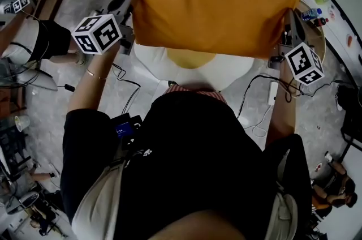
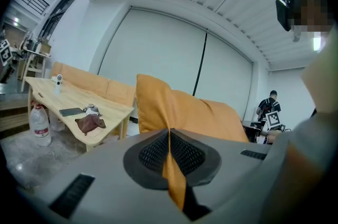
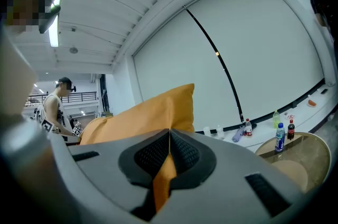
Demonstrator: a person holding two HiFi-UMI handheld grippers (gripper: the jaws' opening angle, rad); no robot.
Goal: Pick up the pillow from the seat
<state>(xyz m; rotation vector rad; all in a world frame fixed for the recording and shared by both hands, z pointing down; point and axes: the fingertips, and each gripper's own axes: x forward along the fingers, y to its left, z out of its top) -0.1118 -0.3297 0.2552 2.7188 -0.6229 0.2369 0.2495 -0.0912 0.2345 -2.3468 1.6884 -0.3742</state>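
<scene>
Jaws of the left hand-held gripper [image 2: 169,136] are clamped on the left corner of the orange pillow [image 1: 209,1], which hangs stretched in the air over the white seat [image 1: 232,72]; the right hand-held gripper [image 3: 169,138] pinches the pillow's right corner.

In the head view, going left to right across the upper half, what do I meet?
left gripper → orange pillow → right gripper, each gripper shut on a pillow edge.
</scene>
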